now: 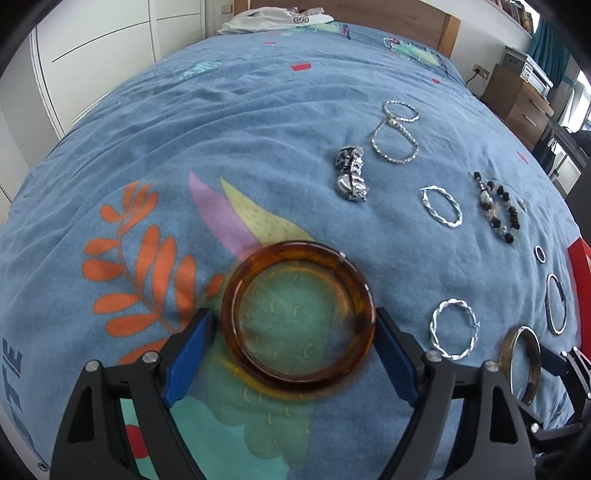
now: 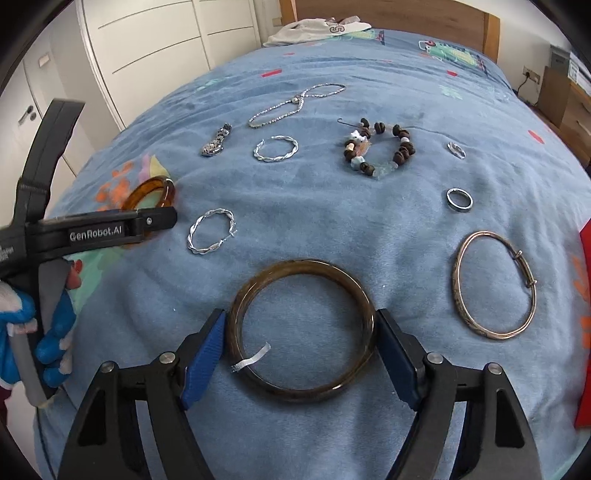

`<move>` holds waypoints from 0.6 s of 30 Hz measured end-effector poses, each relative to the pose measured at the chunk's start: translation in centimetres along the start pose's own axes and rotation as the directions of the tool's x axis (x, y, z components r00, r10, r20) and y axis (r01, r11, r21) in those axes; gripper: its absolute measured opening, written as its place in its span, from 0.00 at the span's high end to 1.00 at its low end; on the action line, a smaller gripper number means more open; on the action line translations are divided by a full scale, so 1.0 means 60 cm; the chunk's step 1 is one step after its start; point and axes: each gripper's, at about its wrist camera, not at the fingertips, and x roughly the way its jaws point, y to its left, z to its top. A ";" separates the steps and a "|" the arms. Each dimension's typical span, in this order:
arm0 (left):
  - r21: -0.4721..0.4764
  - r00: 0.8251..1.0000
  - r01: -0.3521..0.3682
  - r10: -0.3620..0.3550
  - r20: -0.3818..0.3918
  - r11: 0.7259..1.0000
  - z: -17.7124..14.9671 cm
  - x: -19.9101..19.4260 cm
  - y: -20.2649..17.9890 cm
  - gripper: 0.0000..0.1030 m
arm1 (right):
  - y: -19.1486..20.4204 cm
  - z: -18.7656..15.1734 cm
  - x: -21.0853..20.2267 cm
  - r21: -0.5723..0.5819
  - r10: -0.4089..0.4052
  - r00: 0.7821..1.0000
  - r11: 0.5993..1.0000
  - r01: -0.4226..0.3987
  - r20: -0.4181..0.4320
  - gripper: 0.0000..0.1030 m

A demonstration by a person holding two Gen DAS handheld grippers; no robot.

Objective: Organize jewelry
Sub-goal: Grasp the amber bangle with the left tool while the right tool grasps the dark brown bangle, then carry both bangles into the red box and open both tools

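My left gripper (image 1: 295, 332) is shut on an amber bangle (image 1: 236, 325), held a little above the blue blanket (image 1: 221, 129); the bangle looks blurred. It also shows in the right wrist view (image 2: 147, 194) at the left. My right gripper (image 2: 300, 332) is shut on a dark brown bangle (image 2: 303, 395) with a small white tag, low over the blanket. Laid out on the blanket are two twisted silver bangles (image 2: 275, 149) (image 2: 211, 236), a beaded bracelet (image 2: 376, 149), a rhinestone chain (image 2: 291, 103), a watch (image 2: 216, 144), two rings (image 2: 459, 199) (image 2: 456, 149) and a thin copper bangle (image 2: 493, 286).
The bed has a wooden headboard (image 2: 388, 11) with white clothing (image 2: 317, 27) near it. White wardrobe doors (image 2: 147, 55) stand at the left. A wooden drawer unit (image 1: 517, 103) stands at the right. A red object (image 2: 585, 332) lies at the bed's right edge.
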 end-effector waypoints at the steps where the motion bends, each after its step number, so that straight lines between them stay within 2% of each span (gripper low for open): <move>1: 0.002 1.000 -0.001 0.001 0.005 1.000 -0.002 -0.002 -0.001 0.27 | 0.000 0.001 0.001 -0.003 0.003 1.000 1.000 -0.003 0.000 0.24; 10: -0.021 0.999 0.003 -0.002 0.039 1.000 -0.024 -0.040 -0.002 0.27 | 0.004 -0.005 -0.022 -0.014 0.051 0.999 0.999 -0.051 0.017 0.24; 18: 0.047 0.995 0.022 -0.027 0.092 0.999 -0.047 -0.130 -0.052 0.27 | -0.010 -0.022 -0.098 0.002 0.063 0.995 0.998 -0.063 0.083 0.24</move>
